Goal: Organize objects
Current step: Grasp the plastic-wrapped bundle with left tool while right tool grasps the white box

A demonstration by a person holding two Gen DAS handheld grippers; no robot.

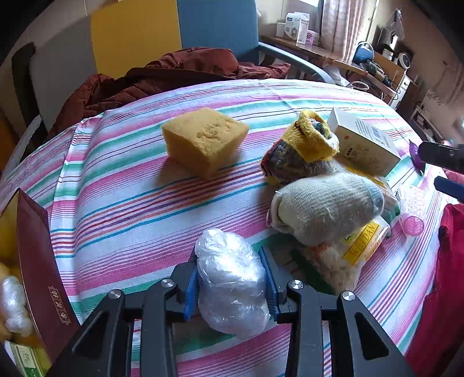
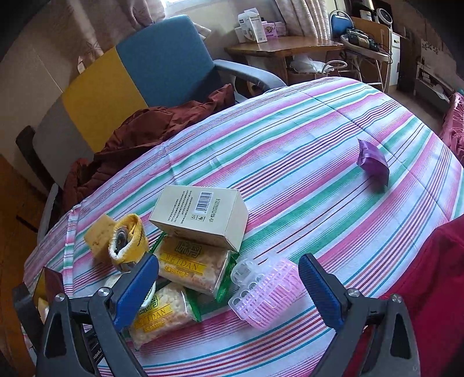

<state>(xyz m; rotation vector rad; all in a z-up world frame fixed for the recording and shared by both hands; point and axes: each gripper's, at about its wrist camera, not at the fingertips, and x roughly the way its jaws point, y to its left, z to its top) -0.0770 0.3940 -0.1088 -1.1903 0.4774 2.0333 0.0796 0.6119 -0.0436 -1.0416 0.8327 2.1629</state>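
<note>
My left gripper (image 1: 230, 278) is shut on a crumpled clear plastic bag (image 1: 232, 281), held just above the striped tablecloth (image 1: 130, 208). Ahead lie a yellow sponge (image 1: 204, 140), a yellow-cuffed rolled sock (image 1: 301, 148), a grey rolled sock (image 1: 327, 207), a cream box (image 1: 365, 142) and Weidan snack packs (image 1: 348, 255). My right gripper (image 2: 229, 287) is open above a pink plastic clip basket (image 2: 266, 293). The snack packs (image 2: 191, 264), the box (image 2: 200, 214), the yellow sock (image 2: 127, 243) and a purple sachet (image 2: 372, 161) show in the right wrist view.
A dark red box (image 1: 40, 278) stands open at the left table edge, with another plastic bag (image 1: 14, 301) inside. A maroon jacket (image 1: 174, 72) lies on the chair (image 1: 214, 23) behind the table. Red cloth (image 2: 435, 290) lies at the right.
</note>
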